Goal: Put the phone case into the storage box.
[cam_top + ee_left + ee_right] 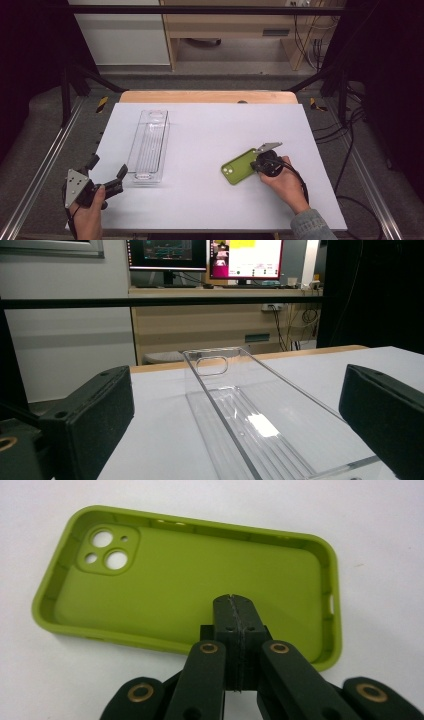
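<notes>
A green phone case lies open side up on the white table, right of the middle. My right gripper is shut, its joined tips hovering over the inside of the phone case near its long edge, with nothing between them. A clear plastic tray lies lengthwise left of the middle. My left gripper stands open at the near left, just short of the tray's near end. In the left gripper view the tray stretches away between the two spread fingers of that gripper.
The white table top ends in a wooden strip at the back. Metal frame rails run along both sides, with cables on the floor to the right. Monitors stand on a desk beyond the table.
</notes>
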